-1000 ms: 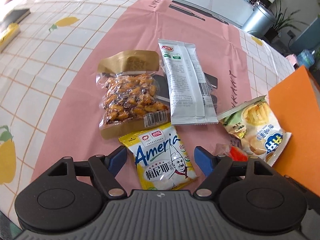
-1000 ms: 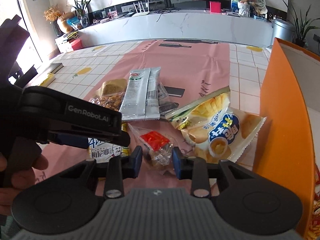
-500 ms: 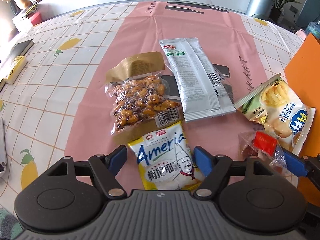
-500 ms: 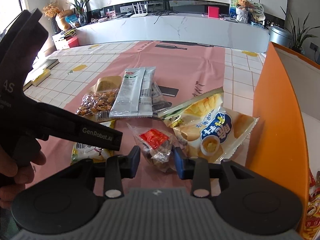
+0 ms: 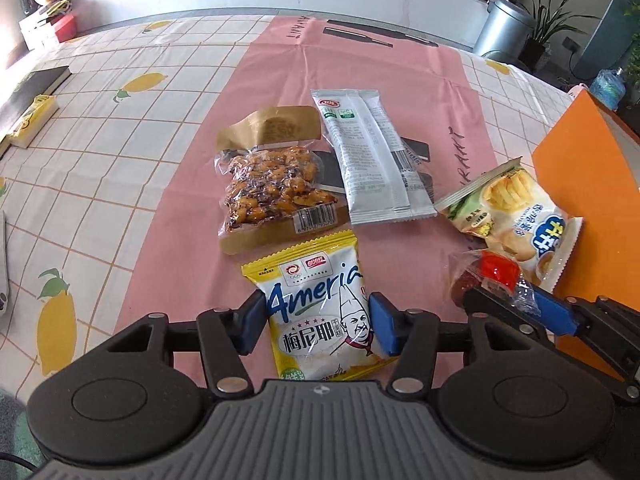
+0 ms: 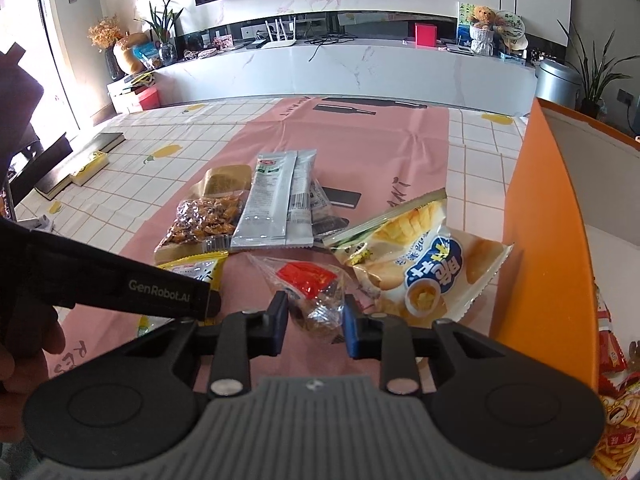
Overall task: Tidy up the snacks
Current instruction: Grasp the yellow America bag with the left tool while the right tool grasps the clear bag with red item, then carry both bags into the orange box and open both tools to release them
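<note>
L gripper (image 5: 317, 325): jaws just closing, pads at yellow pack (image 5: 320, 312) edges. R gripper (image 6: 316, 322): jaws clamped on clear pack (image 6: 316, 300).

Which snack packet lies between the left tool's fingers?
The yellow-and-white packet with the chef drawing; the other packets lie farther up the pink cloth.

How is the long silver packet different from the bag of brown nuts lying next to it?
The silver packet is long, narrow and opaque; the nut bag is shorter, wider and clear, so its contents show. The silver packet is smooth and flat, the nut bag lumpy, with a tan paper top. Both lie sealed on the pink cloth, untouched by either gripper.
</note>
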